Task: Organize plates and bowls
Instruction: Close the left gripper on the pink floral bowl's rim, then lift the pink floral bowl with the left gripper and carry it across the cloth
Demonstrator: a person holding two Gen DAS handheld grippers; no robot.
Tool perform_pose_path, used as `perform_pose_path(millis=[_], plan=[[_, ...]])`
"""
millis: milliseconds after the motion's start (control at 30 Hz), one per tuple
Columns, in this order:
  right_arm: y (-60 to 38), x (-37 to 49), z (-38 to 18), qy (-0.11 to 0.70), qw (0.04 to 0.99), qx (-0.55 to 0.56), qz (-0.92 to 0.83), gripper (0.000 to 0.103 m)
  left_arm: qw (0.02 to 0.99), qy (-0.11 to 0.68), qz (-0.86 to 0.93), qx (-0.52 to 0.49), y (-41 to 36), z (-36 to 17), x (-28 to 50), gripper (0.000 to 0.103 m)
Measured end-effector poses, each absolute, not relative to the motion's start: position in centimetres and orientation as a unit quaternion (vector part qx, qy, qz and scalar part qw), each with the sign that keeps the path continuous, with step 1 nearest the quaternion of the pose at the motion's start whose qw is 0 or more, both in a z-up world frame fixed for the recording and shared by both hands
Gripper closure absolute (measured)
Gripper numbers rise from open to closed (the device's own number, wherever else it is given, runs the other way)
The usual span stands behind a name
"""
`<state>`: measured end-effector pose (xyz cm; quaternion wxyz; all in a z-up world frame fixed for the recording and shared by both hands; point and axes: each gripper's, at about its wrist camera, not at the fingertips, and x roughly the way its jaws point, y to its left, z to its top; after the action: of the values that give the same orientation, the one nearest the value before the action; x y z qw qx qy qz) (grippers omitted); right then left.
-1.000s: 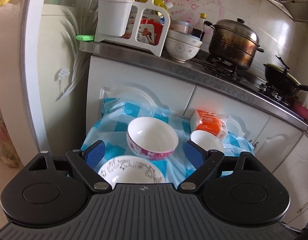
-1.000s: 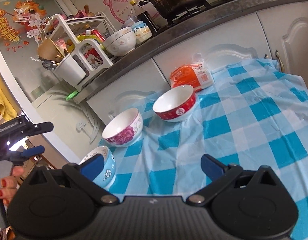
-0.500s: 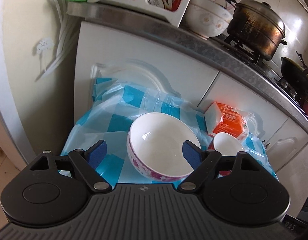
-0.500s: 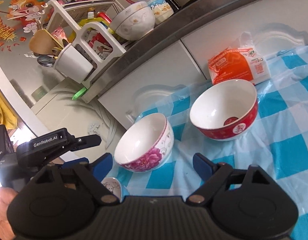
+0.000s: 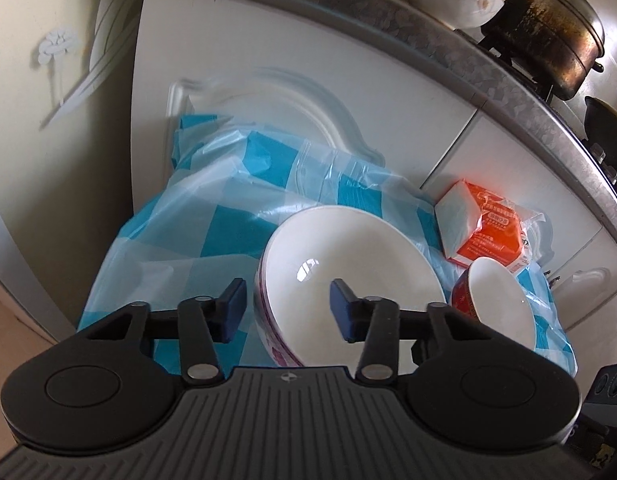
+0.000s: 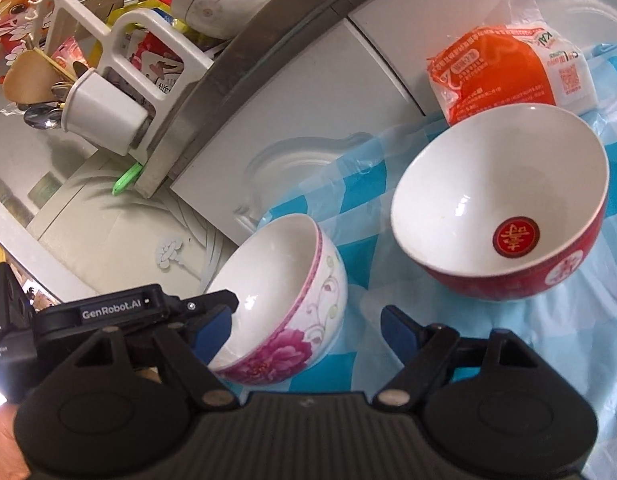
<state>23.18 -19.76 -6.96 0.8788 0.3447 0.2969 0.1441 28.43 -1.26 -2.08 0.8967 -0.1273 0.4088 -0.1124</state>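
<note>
Two bowls upright, mouths up, on the checked tabletop (image 5: 180, 248). Left claw (image 5: 286, 306) has been closing, straddles pink-flower bowl (image 5: 348, 276) rim, pads not touching. Right claw (image 6: 304, 330), also closing, sits empty beside it. Red bowl (image 6: 504, 216) beyond, orange packet (image 6: 504, 68) behind.

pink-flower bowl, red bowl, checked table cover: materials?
Pink-flower bowl: likely glazed ceramic, glossy white inside with sharp highlights. Red bowl: same look, glazed ceramic with printed red emblem. Checked cover: thin plastic sheet, translucent, shiny wrinkles.
</note>
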Motion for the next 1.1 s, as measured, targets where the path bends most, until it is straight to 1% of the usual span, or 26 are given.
perform_pose_path(millis=[133, 333, 500, 900, 1100], plan=[[-19.8, 23.9, -7.7, 0.295, 0.863, 0.372, 0.172, 0.034, 0.896, 0.414, -0.112, -0.115, -1.4, -2.6, 28.6, 0.068], [-19.7, 24.1, -7.6, 0.292, 0.861, 0.380, 0.170, 0.033, 0.895, 0.412, -0.120, -0.120, -1.0, -2.8, 28.6, 0.071], [-19.2, 23.8, -6.6, 0.283, 0.876, 0.354, 0.162, 0.033, 0.898, 0.402, -0.127, -0.128, -1.2, -2.3, 28.1, 0.071], [-20.0, 20.5, -3.3, 0.244, 0.894, 0.336, 0.169, 0.033, 0.905, 0.377, -0.147, -0.129, -2.2, 0.8, 25.0, 0.071], [-21.2, 17.4, -1.9, 0.219, 0.895, 0.350, 0.167, 0.033, 0.906, 0.368, -0.164, -0.130, -3.3, 2.5, 22.1, 0.071]])
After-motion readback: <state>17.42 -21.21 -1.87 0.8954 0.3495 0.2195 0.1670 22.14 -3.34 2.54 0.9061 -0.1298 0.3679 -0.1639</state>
